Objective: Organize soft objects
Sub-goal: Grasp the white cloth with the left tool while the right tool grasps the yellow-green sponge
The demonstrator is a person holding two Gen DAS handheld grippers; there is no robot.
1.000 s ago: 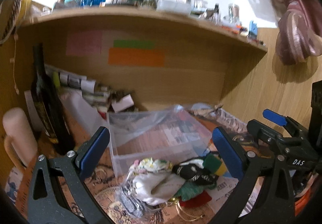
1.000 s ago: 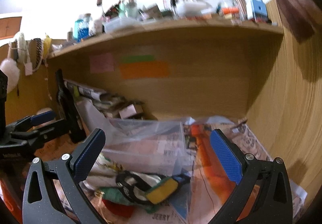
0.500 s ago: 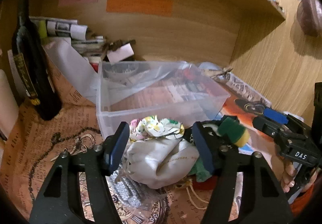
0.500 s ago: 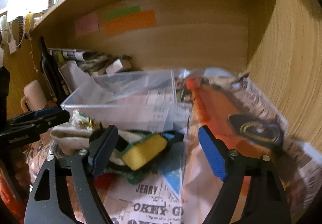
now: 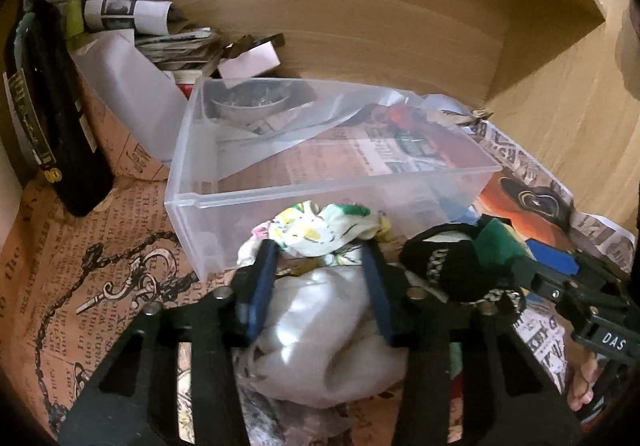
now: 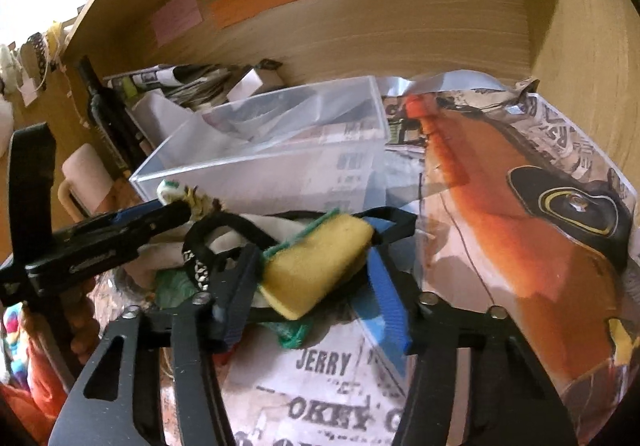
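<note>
A pile of soft things lies in front of a clear plastic bin [image 5: 280,197]. My left gripper [image 5: 320,258] straddles a white cloth bundle [image 5: 320,334] with a floral cloth [image 5: 316,230] just beyond its tips; the jaws are narrowed against the bundle. My right gripper [image 6: 316,266] has its jaws narrowed around a yellow sponge with a green back [image 6: 320,262], and it shows in the left wrist view [image 5: 556,278]. A black strap [image 6: 208,242] lies beside the sponge. The bin [image 6: 280,165] holds only a crumpled clear sheet.
A dark bottle [image 5: 52,101] stands at the left, with a cream mug [image 6: 84,181] near it. Rolled newspapers [image 5: 132,17] and a small box [image 5: 248,61] sit behind the bin. Newspaper [image 6: 520,226] covers the desk. Wooden walls close in at the back and right.
Both grippers have dropped down and forward onto the pile and their jaws have narrowed, the left around the white bundle, the right around the sponge.
</note>
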